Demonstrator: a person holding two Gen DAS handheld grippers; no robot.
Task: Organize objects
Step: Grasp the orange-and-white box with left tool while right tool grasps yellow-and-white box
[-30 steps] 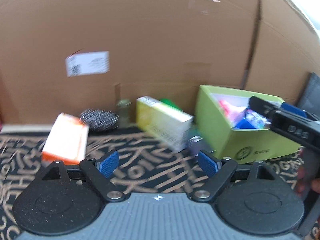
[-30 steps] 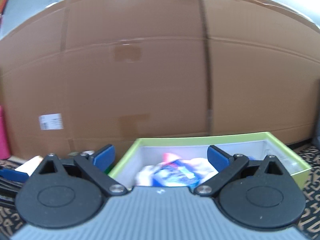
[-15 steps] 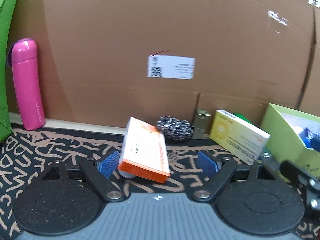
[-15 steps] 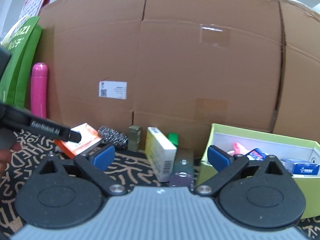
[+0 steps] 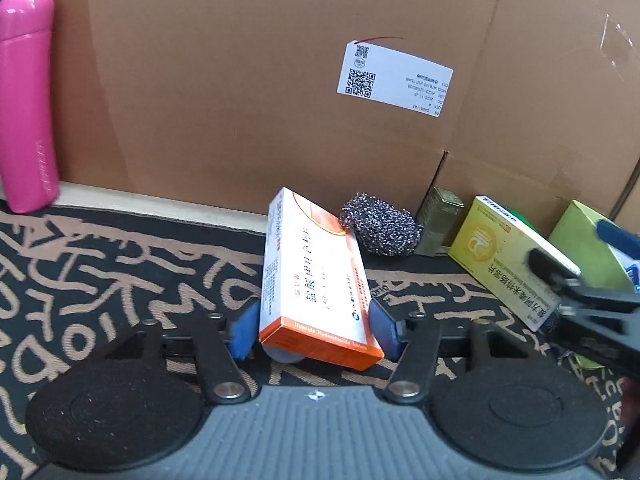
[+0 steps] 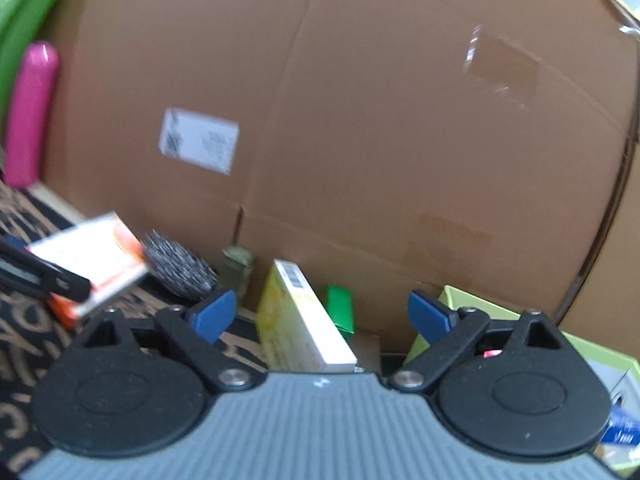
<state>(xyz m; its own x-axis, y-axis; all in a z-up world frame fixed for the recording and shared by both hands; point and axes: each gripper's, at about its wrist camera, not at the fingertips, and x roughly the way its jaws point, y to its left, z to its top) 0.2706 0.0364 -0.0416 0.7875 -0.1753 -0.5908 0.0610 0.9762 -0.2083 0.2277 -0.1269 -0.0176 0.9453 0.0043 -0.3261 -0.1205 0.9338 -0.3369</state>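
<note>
An orange and white medicine box point(image 5: 316, 280) lies tilted on the patterned mat, its near end between the blue pads of my left gripper point(image 5: 314, 330); both pads touch its sides. It also shows in the right wrist view point(image 6: 94, 264). My right gripper point(image 6: 320, 316) is open and empty, with a yellow and white box point(image 6: 298, 320) standing between its fingers further off. That yellow box point(image 5: 504, 256) lies right of the orange one. A lime green bin point(image 6: 592, 356) with small items sits at the right.
A steel wool scourer point(image 5: 380, 226), a small olive box point(image 5: 440, 220) and a green box point(image 6: 340, 312) stand along the cardboard wall point(image 5: 260, 80). A pink bottle point(image 5: 26, 100) stands at far left. The black and tan mat point(image 5: 120, 280) covers the surface.
My left gripper swung left from the bin, reached the orange box and closed its pads onto it. My right gripper left the bin and moved left toward the yellow box.
</note>
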